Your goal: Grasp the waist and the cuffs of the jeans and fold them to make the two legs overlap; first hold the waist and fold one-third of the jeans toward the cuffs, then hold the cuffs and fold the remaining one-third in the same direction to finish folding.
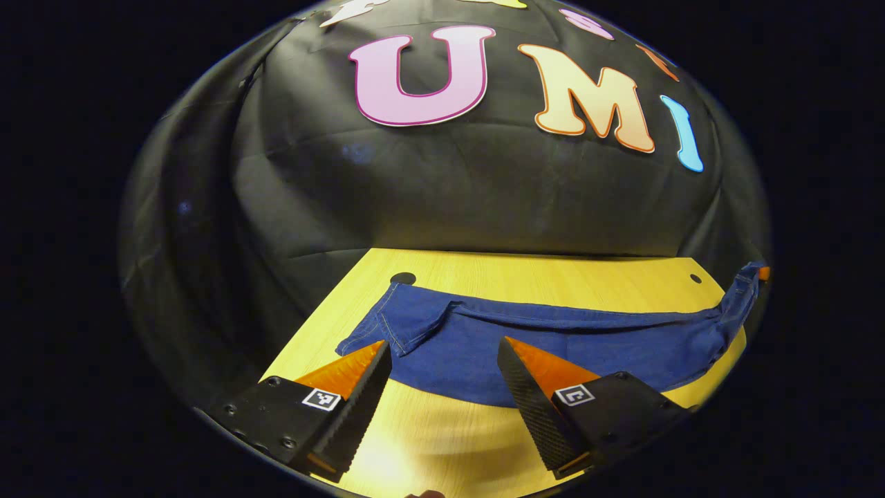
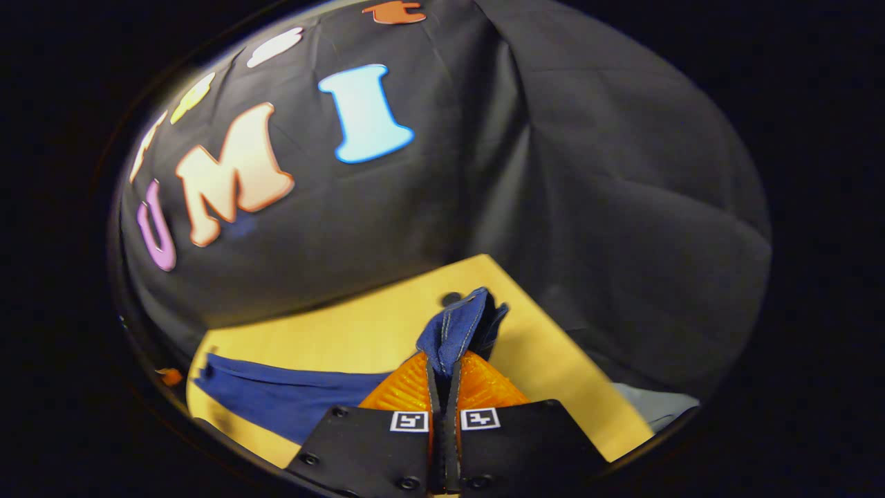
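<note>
**Jeans stretched across the table, one end pinched up**

Black cloth walls close in the booth behind and beside a yellow wooden table [image 1: 553, 273], which has a small dark hole near each far corner. Across it the jeans [image 1: 553, 346] lie lengthwise as a long blue band, flat for most of their run. In the left gripper view, the left gripper [image 1: 442, 353] hangs just above the near edge of the denim with its two fingers spread wide and nothing between them; a folded flap of fabric with a stitched hem sits just beyond its left finger. At the far right of that view the denim rises off the table.

In the right gripper view, the right gripper [image 2: 443, 377] is clenched on that raised end of the jeans [image 2: 456, 328], a bunch of blue fabric with pale seams standing up out of its closed fingers. Beyond the bunch, one table hole [image 2: 451, 299] shows.
</note>
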The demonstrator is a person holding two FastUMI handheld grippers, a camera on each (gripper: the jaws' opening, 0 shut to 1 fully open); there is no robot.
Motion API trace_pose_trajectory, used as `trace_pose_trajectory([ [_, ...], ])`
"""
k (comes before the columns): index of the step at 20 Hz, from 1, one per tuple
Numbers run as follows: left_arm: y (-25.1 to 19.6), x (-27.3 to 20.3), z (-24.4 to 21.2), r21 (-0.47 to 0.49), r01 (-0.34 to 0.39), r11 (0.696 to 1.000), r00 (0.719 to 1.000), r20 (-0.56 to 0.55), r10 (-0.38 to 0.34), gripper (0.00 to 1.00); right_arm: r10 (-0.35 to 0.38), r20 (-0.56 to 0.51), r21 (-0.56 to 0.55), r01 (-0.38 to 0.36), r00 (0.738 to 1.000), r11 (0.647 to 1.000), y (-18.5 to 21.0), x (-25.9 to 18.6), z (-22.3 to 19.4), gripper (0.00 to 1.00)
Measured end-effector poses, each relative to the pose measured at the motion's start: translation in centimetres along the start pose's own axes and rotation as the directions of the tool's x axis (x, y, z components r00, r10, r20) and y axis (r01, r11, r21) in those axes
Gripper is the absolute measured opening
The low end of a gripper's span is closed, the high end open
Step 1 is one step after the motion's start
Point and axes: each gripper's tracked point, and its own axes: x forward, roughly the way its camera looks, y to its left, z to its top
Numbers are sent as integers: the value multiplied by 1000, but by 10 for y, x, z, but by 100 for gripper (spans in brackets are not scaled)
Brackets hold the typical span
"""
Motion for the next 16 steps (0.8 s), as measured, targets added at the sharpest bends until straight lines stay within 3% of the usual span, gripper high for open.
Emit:
trace_pose_trajectory([
  [2,1,0,0,-9,-8,1000,1000,0,8,96,169,-12,78,-167,986,983,63,1,-12,3],
  [4,3,1,0,-12,-13,1000,1000,-1,13,96,318,-36,153,-309,947,939,124,2,-36,3],
  [7,6,3,-2,-19,-22,1000,1000,-6,21,96,453,-103,205,-427,885,881,193,22,-89,3],
  [12,13,5,-3,-24,-31,999,999,-8,31,96,536,-271,214,-493,799,843,243,37,-202,3],
  [14,15,7,-3,-24,-32,999,999,-6,32,96,516,-342,197,-477,785,857,244,44,-242,3],
  [16,18,8,-4,-24,-33,999,999,-10,33,96,457,-402,137,-441,793,887,243,49,-272,3],
])
